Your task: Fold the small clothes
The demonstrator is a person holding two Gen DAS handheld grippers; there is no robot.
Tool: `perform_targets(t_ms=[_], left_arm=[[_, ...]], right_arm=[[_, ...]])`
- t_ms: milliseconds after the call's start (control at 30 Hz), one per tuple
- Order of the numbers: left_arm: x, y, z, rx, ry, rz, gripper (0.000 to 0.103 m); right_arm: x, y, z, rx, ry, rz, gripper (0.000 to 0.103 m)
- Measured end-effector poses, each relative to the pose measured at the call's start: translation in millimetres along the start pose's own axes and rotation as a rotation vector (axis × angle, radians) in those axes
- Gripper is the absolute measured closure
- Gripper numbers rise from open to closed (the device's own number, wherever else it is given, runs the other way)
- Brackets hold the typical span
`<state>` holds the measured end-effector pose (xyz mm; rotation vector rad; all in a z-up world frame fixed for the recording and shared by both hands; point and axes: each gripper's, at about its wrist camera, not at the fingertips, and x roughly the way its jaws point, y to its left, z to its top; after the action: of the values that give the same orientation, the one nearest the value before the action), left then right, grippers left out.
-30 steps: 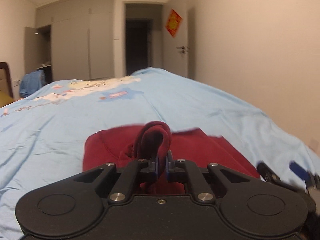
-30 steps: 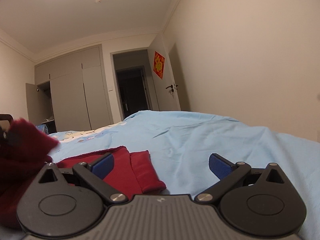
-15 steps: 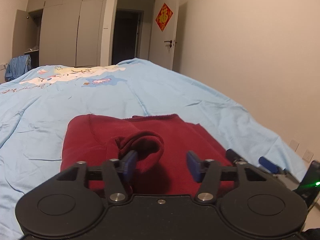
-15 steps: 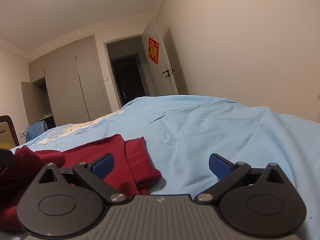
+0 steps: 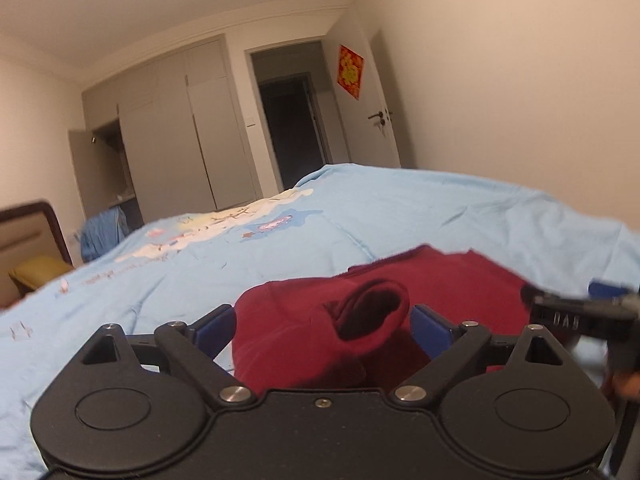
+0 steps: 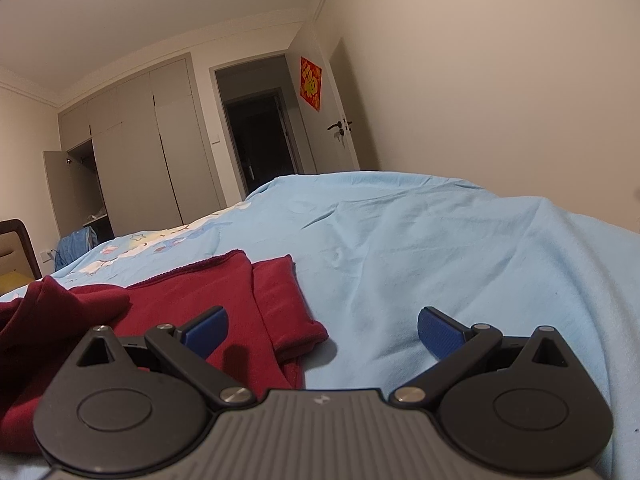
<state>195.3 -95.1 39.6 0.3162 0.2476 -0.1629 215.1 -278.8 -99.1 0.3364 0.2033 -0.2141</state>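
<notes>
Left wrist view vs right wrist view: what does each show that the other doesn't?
Only the left wrist view: the left tongs, open around the bunched sleeve cuff without pinching it, the other tool's tip at the right edge, and a yellow cushion.

Only the right wrist view: the right tongs, open and empty, over the flat folded sleeve edge.

Both: the red garment, light blue bedcover, wardrobe, dark doorway and red door decoration.
</notes>
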Motion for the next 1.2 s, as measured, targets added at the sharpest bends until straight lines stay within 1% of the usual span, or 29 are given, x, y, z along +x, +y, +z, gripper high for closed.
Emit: perform_targets(t_ms=[100, 200, 333, 400, 433, 467, 500, 567, 633, 700, 767, 867, 933, 1000, 1100, 1200], left_arm=[[-1, -7, -8, 0.07, 0.009, -0.008, 0.009], [2, -9, -16, 0.095, 0.037, -0.023, 0.009], [4, -8, -22, 0.111, 0.04, 0.014, 0.009], [5, -6, -23, 0.117, 0.034, 0.034, 0.013], [6, -4, -24, 0.12, 0.031, 0.037, 0.019], [6, -3, -24, 0.124, 0.029, 0.04, 0.027], [7, -2, -25, 0.125, 0.029, 0.042, 0.031], [8, 1, -28, 0.114, 0.034, 0.028, 0.047], [8, 4, -31, 0.091, 0.032, 0.005, 0.053], [9, 3, -34, 0.09, 0.024, 0.011, 0.063], [9, 2, -36, 0.091, 0.022, 0.029, 0.076], [9, 7, -37, 0.047, 0.026, 0.02, 0.082], [8, 10, -39, 0.026, 0.029, 0.011, 0.084], [6, 11, -41, 0.018, 0.032, 0.009, 0.085], [6, 11, -44, -0.005, 0.041, 0.0, 0.085], [5, 13, -47, -0.02, 0.045, -0.007, 0.085]], right_arm=[[1, 0, 0, -0.005, 0.019, 0.029, 0.0], [1, 0, 1, -0.007, 0.032, 0.035, 0.0], [-2, 3, 4, -0.037, 0.057, 0.051, 0.0], [-6, 4, 4, -0.051, 0.055, 0.073, 0.0], [-8, 5, 4, -0.059, 0.056, 0.079, 0.0], [-9, 6, 5, -0.07, 0.062, 0.084, 0.0], [-10, 8, 5, -0.083, 0.067, 0.093, 0.0], [-14, 11, 8, -0.108, 0.067, 0.121, 0.0], [-20, 16, 14, -0.134, 0.056, 0.153, 0.0], [-22, 21, 22, -0.161, 0.057, 0.188, 0.0], [-20, 25, 31, -0.164, 0.071, 0.219, 0.0], [-7, 30, 46, -0.126, 0.121, 0.266, 0.0], [8, 39, 55, -0.125, 0.164, 0.284, 0.0], [24, 53, 63, -0.169, 0.202, 0.286, 0.0], [48, 77, 69, -0.251, 0.242, 0.314, 0.0], [68, 99, 70, -0.272, 0.306, 0.376, 0.0]])
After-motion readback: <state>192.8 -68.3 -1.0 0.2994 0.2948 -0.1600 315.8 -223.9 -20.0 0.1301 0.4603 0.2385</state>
